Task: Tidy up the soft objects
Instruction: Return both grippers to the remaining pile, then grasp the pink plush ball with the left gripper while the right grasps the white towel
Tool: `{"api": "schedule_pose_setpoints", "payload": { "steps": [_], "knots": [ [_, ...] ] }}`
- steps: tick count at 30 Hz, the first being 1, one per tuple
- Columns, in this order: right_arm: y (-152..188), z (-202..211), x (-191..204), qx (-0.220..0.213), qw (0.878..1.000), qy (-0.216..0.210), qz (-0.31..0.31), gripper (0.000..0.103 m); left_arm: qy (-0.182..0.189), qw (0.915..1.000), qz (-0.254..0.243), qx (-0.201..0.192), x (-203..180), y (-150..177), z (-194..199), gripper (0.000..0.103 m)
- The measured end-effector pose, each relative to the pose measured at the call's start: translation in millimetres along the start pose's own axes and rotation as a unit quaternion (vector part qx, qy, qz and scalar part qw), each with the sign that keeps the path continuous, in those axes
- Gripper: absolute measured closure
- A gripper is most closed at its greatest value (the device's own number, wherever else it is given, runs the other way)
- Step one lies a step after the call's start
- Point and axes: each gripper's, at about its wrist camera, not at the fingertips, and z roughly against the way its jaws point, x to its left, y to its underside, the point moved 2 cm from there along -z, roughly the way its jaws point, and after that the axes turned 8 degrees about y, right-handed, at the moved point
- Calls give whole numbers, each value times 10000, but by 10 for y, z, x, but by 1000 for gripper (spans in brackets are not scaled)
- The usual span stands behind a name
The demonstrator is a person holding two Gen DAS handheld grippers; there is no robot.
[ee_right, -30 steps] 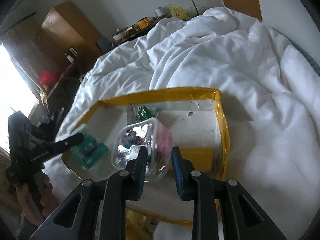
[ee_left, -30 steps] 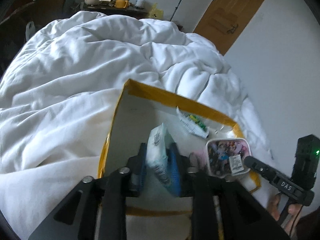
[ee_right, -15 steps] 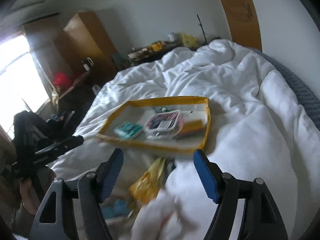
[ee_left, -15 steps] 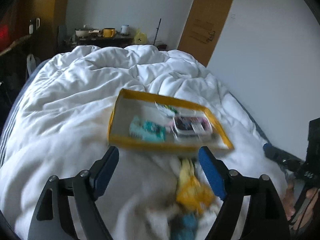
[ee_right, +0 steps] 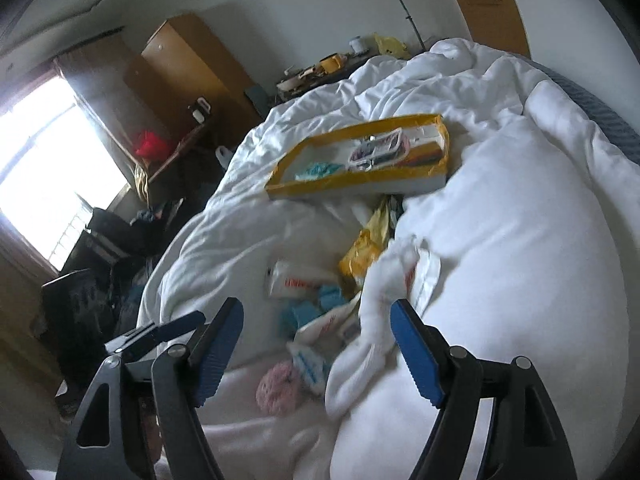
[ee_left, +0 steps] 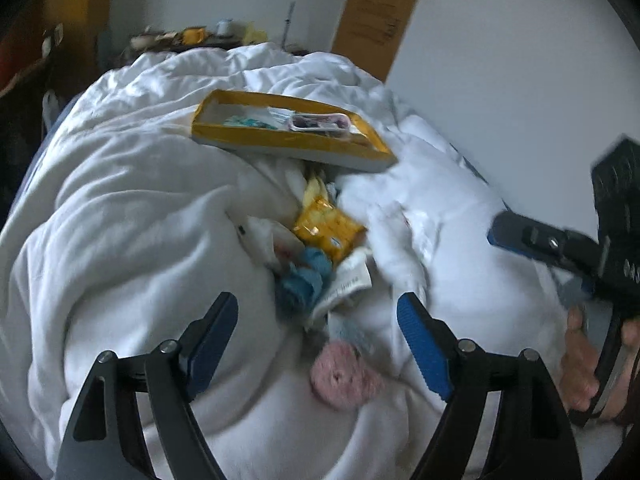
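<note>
Window glare — blurred, fisheye-warped edges.

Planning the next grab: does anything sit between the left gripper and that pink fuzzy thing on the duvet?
Nothing visible does. The left gripper hangs open above the duvet, and the pink fuzzy item lies uncovered just below its fingertips. A pale blue item borders its far edge; the blur hides whether they touch.

Home bedroom. I note: bed under rumpled white duvet [ee_right: 500,208]; wooden wardrobe [ee_right: 188,68]; bright window [ee_right: 44,172]; cluttered side table with mugs [ee_left: 188,36]; wooden door [ee_left: 376,20]; plain white walls.
</note>
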Motion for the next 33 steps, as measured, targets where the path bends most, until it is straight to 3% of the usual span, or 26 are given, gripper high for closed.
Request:
{"api": "schedule_pose_setpoints", "payload": {
  "steps": [3,9,20,25,31,33],
  "knots": [
    [85,74,-51,21,9999,13,-124,23,13,9996,-190,210,-73,196,-52,22],
    [116,232,-119,-172,9993,2,-337,23,132,9988,48,465,16,476,-180,22],
    [214,-82,-171,217,9991,79,-344,23,-487,9928,-624,898,-163,631,-528,23],
    [241,-149,-216,235,9989,153,-375,23,-517,9931,-449,957,-55,622,-603,28],
    [251,-278,-222,347,9986,196,-357,23,-638,9939,-304,851,3,601,-539,71],
    [210,-370,-212,402,9985,262,-266,23,-588,9951,-206,763,47,575,-480,101]
  ]
}}
